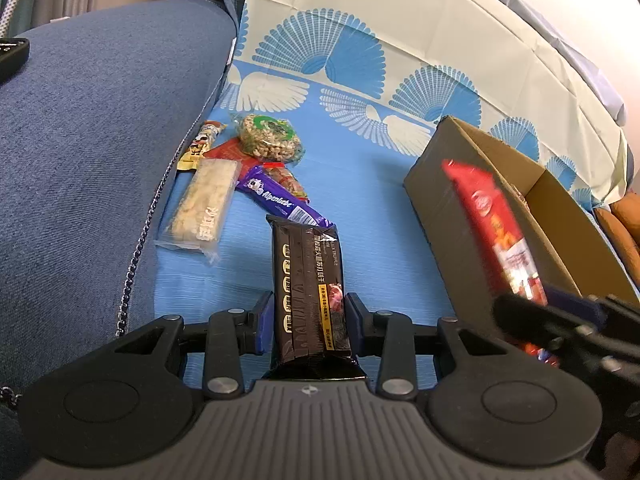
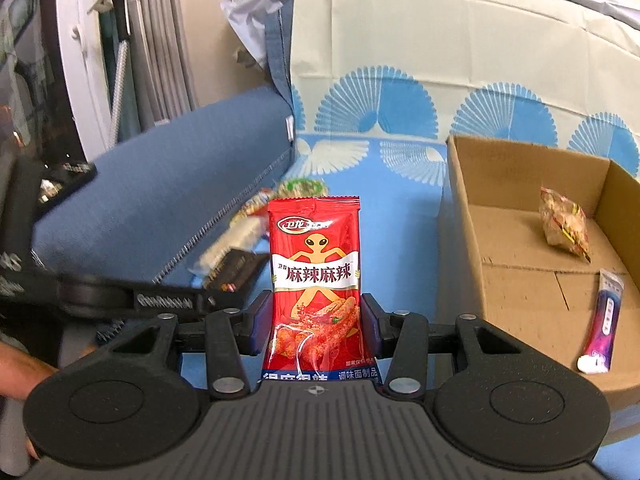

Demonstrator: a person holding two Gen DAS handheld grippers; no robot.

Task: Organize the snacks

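L gripper [image 1: 310, 316] is pinching a black snack pack [image 1: 307, 280] by its near end, blue pads pressing both long sides; the pack is pointing away from the cam over the blue patterned cloth [image 1: 360, 184]. R gripper [image 2: 316, 320] is pinching a red spicy-strip packet [image 2: 314, 276] the same way, packet standing upright btwn the pads, top seam up.

Landmark = cardboard box [image 2: 464, 216], sitting open on the cloth. Inside it, a crinkled clear-wrapped snack [image 2: 564, 226] is lying toward the far wall and a slim purple sachet [image 2: 602, 322] is lying nearer the front, the two apart. The red packet is hanging just left of the box's left wall, outside it. In the L view the same packet [image 1: 496, 232] is showing blurred in front of the box [image 1: 452, 188].

Well left of the box, loose snacks are lying in a cluster on the cloth beside a blue cushion [image 1: 100, 140]: a purple Alpenliebe stick [image 1: 280, 200], a pale rice-crisp bar [image 1: 204, 204], a round puffed-grain cake [image 1: 268, 138], a small yellowish packet [image 1: 200, 146]. The black pack's far end is overlapping the Alpenliebe stick in this view; can't tell if touching.
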